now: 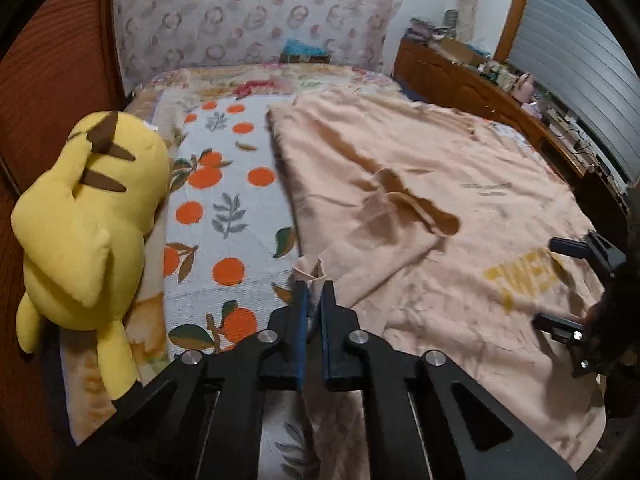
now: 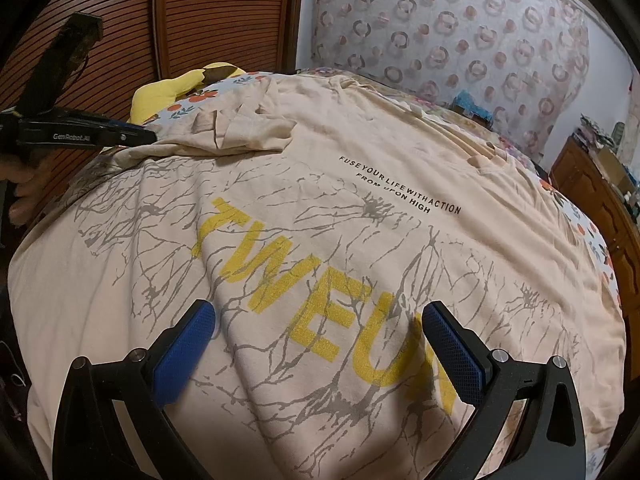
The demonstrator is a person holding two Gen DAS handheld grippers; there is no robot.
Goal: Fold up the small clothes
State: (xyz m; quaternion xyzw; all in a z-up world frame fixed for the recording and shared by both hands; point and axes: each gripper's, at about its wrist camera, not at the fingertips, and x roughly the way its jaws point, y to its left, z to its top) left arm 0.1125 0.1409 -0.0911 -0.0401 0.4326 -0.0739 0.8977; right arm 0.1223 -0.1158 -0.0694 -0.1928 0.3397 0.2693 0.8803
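Observation:
A peach T-shirt point(image 1: 420, 152) with yellow letters and grey crack print lies spread over the bed. In the left wrist view my left gripper point(image 1: 314, 290) is shut on a bunched corner of the shirt's left edge, and a tuft of cloth sticks up past the blue pads. Its tip also shows at the shirt's far left edge point(image 2: 150, 136) in the right wrist view. One sleeve point(image 2: 240, 124) lies folded over onto the body. My right gripper point(image 2: 320, 320) hovers open over the yellow print with nothing between its fingers, and it shows at the right edge point(image 1: 560, 285).
A yellow plush toy point(image 1: 88, 216) lies along the bed's left side on the orange-print sheet point(image 1: 228, 208). A wooden slatted door point(image 2: 220, 12) stands beyond it. A cluttered wooden cabinet point(image 1: 460, 80) runs along the right side of the bed.

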